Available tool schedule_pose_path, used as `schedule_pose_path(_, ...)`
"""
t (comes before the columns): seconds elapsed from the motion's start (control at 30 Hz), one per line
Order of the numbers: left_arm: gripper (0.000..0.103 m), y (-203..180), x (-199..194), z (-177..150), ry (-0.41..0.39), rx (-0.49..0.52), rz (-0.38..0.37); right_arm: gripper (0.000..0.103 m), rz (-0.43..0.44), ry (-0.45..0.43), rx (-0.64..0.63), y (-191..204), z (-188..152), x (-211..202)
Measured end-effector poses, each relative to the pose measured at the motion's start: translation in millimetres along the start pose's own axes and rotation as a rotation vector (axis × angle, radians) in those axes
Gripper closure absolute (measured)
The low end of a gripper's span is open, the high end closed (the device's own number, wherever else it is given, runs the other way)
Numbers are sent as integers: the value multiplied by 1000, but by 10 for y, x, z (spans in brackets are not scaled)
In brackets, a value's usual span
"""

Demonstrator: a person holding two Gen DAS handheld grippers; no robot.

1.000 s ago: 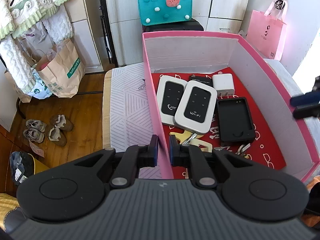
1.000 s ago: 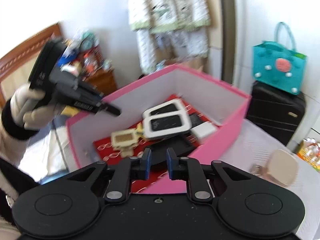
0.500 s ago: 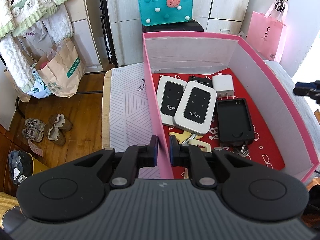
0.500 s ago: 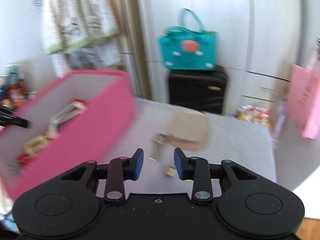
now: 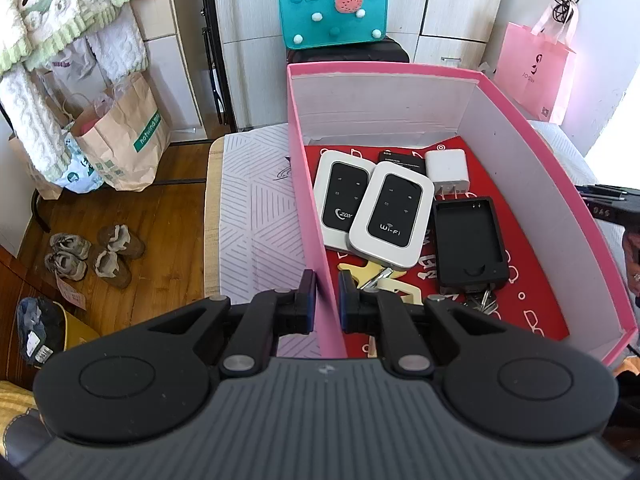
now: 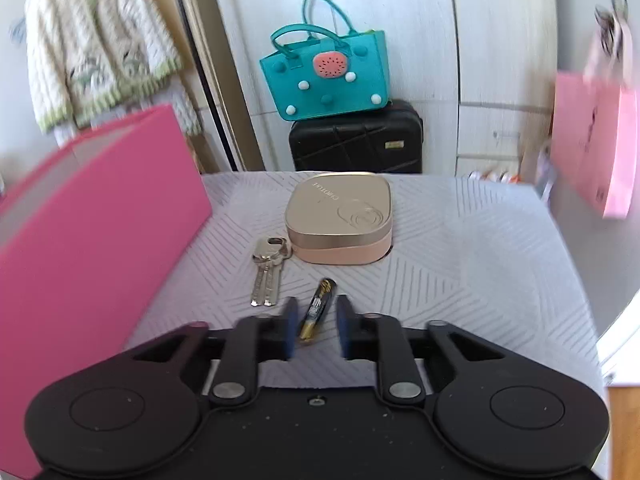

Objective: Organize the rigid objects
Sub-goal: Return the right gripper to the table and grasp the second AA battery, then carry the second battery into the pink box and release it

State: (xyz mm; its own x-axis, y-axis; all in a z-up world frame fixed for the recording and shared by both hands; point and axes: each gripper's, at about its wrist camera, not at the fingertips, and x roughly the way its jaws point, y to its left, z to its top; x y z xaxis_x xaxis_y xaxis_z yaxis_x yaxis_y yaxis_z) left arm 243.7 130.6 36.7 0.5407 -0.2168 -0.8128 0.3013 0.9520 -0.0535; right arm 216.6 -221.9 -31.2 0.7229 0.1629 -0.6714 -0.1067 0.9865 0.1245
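Note:
My left gripper [image 5: 326,298] is shut on the near left wall of the pink box [image 5: 308,184]. Inside lie two white WiFi routers [image 5: 390,216], a white charger [image 5: 447,169], a black cradle [image 5: 470,240], a beige tag and keys [image 5: 480,300]. My right gripper [image 6: 316,328] is open over the patterned table [image 6: 440,248], its fingers on either side of a small battery [image 6: 318,308] lying flat. A pair of keys [image 6: 268,270] and a gold-lidded case [image 6: 340,216] lie just beyond it. The pink box [image 6: 92,232] stands to the left.
A teal bag [image 6: 326,72] sits on a black suitcase [image 6: 356,140] behind the table. A pink paper bag [image 6: 592,156] hangs at right. Floor, shoes [image 5: 94,254] and paper bags [image 5: 120,140] lie left of the table.
My right gripper swung right, away from the box, opened and lowered around the battery on the table. My left gripper has kept its hold on the box wall.

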Motion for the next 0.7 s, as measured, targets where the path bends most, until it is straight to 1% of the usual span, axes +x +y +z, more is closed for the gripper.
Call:
schedule_pose_path(0.07, 93, 4, 1, 5, 2, -13, -3, 90, -2, 1, -13, -14, 3, -17)
schedule_pose_path(0.2, 93, -2, 1, 2, 0, -8, 0, 90, -8, 0, -40, -25, -10, -39)
schedule_pose_path(0.4, 93, -6, -3, -3, 0, -2, 3, 91, -50, -12, -102, 69, -20, -42)
schedule_pose_path(0.53, 93, 4, -15, -17, -1, 6, 3, 91, -112, -39, -135, 143, -53, -81)
schedule_pose_path(0.7, 93, -3, -22, -18, -4, 16, 5, 91, -99, -80, -136, 225, -13, -278)
